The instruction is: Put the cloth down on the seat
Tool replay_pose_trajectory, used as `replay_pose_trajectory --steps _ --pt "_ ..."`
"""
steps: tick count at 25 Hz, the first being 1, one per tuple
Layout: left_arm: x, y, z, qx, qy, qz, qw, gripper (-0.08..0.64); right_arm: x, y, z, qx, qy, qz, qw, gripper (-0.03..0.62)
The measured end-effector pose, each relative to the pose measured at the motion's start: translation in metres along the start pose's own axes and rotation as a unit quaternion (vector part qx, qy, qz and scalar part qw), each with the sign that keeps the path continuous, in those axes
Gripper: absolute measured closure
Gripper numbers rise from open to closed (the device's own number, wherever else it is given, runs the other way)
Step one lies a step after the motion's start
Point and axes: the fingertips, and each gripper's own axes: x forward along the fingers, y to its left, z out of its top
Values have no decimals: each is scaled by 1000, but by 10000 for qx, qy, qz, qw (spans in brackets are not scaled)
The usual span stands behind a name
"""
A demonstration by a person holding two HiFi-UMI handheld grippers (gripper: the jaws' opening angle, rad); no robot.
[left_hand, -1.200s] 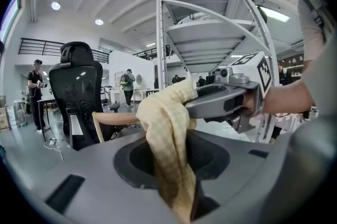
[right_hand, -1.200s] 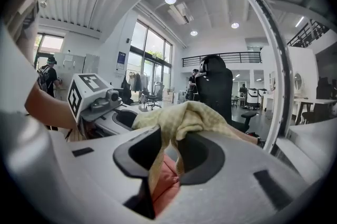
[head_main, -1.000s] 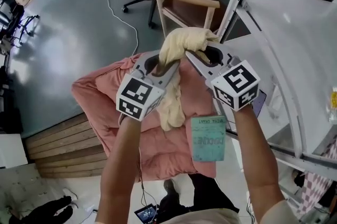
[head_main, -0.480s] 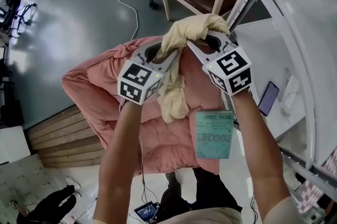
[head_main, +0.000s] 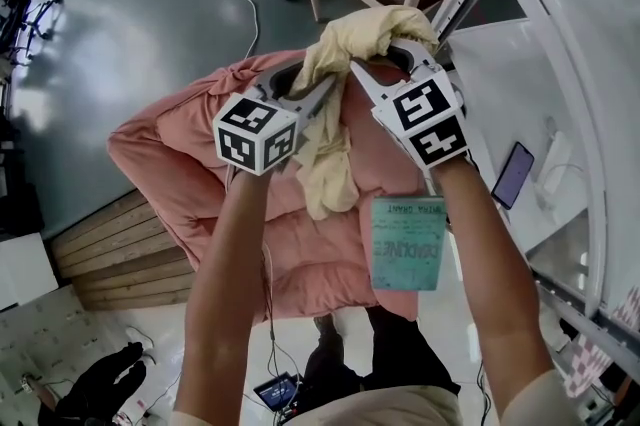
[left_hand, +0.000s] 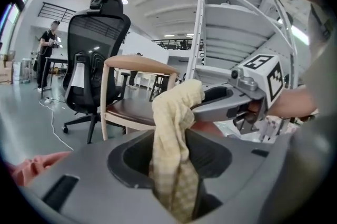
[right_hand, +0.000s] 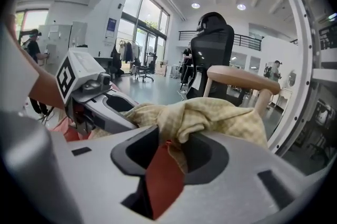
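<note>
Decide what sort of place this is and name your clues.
Probably an open-plan office or workshop: a black high-backed swivel office chair, a wide glossy grey floor, and tall glass windows.

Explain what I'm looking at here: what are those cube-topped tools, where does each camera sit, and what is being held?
No robot here: a person holds a two-jaw gripper in each hand; the patterned cubes are parts of them. One picture comes from a head camera looking down; the others from cameras riding on the left gripper and right gripper, looking along their jaws. A cream cloth hangs between both over a pink cushion; a wooden chair stands beyond. Both sets of jaws have just been opening, the cloth lying loosely between them.
</note>
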Motion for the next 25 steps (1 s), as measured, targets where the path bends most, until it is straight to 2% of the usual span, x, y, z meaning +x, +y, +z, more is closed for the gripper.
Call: replay_pose_trajectory --steps 2,6,12,17,25 --pt "-6 0 1 -81 -57 -90 9999 379 -2 0 0 228 104 58 9997 451" --pt "-21 9 -5 -182 37 171 9997 322 -8 0 -2 518 271 73 9983 394" --pt "-42 8 -14 154 244 464 9985 319 -21 6 -8 484 347 -181 9981 311" --pt "-68 9 3 207 -14 758 9969 321 -41 8 -8 601 272 -420 9969 307" --pt "-118 -4 41 337 -389 918 9944 321 -77 21 8 699 142 -641 9954 331"
